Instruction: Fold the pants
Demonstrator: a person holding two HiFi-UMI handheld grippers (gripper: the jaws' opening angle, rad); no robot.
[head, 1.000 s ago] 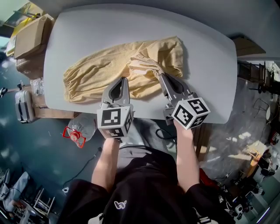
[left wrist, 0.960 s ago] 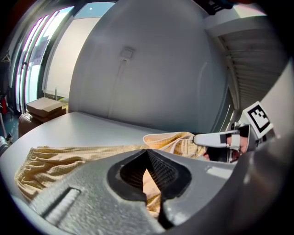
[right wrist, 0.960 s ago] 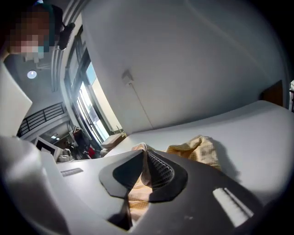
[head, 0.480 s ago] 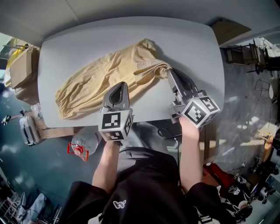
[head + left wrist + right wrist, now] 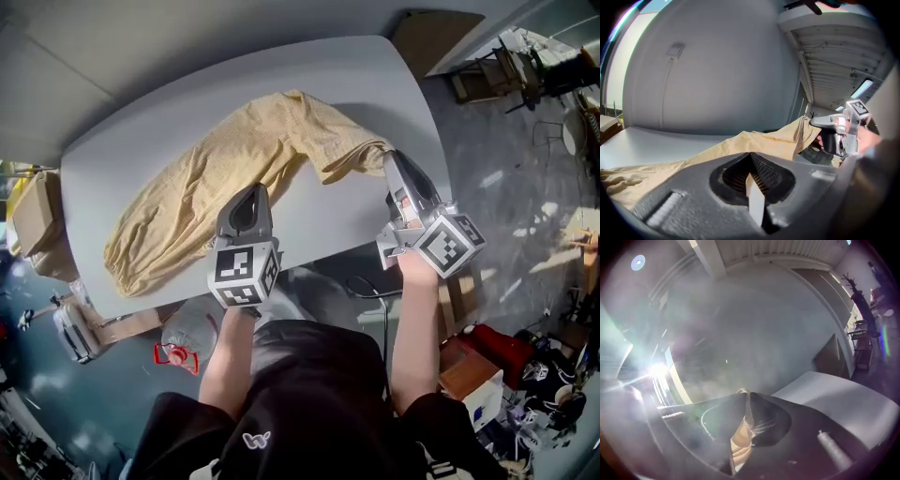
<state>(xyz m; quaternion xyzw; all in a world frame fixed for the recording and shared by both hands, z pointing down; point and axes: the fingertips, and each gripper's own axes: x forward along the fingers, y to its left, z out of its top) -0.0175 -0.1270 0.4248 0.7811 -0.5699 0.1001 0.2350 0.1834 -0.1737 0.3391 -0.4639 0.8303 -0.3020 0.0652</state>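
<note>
Pants [image 5: 192, 202] pinched at two points, by my reading! Right gripper [image 5: 389, 157] first: jaws all but together, clamped on a bunched tan end of the cloth, which shows tucked between the pads in its own view. From those tips the fabric runs away to the gripper's left, lifted where it is held, then sagging onto the table [image 5: 366, 89] and spreading out. Left gripper [image 5: 251, 190] now: jaws pressed together as well, and the near edge of the pants runs right into its tips. I call that a pinch, though its own view shows only a pale sliver in the seam. Out beyond it, further left, the rest of the garment trails wrinkled toward the table's left end. Between the two grippers there is bare tabletop. The step, as I judge it, is stretching and straightening, with no fold laid yet. The next move calls for both pinches firm and the cloth drawn taut and lowered flat. Then the right-hand end goes across to meet the trailing end; loosen early and that bunch slumps
</note>
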